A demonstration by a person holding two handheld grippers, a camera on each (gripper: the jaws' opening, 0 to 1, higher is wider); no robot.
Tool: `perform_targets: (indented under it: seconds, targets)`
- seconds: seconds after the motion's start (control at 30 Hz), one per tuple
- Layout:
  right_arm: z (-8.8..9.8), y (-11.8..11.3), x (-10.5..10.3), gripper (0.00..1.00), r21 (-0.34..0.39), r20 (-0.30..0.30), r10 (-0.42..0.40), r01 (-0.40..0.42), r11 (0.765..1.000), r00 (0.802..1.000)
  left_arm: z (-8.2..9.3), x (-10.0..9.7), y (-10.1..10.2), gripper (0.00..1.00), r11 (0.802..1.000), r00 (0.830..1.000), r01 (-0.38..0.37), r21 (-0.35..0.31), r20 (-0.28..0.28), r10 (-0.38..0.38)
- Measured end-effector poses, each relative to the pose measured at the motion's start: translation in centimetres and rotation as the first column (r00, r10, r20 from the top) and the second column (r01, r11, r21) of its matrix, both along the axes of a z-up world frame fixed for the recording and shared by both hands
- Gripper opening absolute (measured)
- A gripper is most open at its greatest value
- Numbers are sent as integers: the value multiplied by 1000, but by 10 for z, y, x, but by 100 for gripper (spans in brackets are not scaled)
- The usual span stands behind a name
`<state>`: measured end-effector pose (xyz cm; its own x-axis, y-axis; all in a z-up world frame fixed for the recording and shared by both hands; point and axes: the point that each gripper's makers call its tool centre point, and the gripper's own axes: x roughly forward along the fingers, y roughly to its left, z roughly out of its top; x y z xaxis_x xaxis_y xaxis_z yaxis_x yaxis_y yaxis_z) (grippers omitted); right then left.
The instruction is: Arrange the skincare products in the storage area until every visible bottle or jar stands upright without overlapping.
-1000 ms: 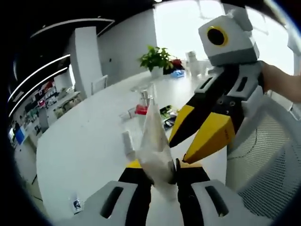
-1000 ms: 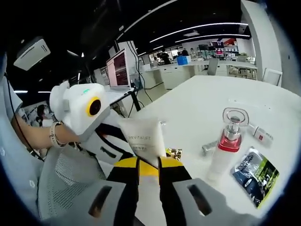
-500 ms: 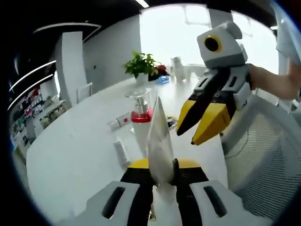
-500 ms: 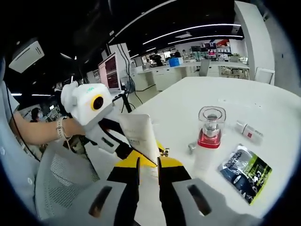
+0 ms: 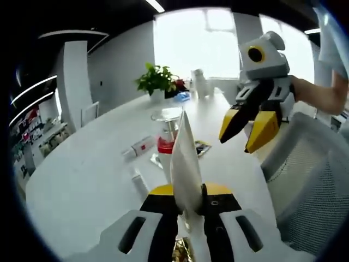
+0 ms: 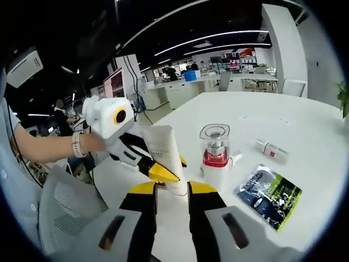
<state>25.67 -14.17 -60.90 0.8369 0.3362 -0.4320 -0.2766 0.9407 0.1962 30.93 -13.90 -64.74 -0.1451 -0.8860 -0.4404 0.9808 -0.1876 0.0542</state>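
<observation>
White tube [image 5: 187,164] stands clamped in left gripper [image 5: 190,203] fingers; right gripper [image 5: 251,128] hovers apart, fingers released.

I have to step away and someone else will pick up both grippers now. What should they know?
Left gripper: shut on the white tube, held upright with its crimped end up.
Right gripper: open, holding nothing, apart from the tube.
On the white table: the pump bottle with the red collar stands upright; a small white tube and a dark sachet lie flat.
Done: bottle standing.
Left: set the held tube upright beside the bottle without touching it, probably then deal with the small lying tube.
</observation>
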Motion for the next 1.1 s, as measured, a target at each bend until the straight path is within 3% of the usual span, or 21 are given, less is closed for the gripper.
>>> perform_targets:
  seconds: [0.27, 1.1]
  targets:
    - [2, -9, -4, 31, -8, 6, -34, 35, 999, 999, 0, 7, -12, 13, 999, 999, 32, -10, -5, -32]
    - [2, -19, -6, 30, -11, 4, -56, 56, 998, 998, 2, 16, -29, 14, 998, 997, 38, -43, -61, -40]
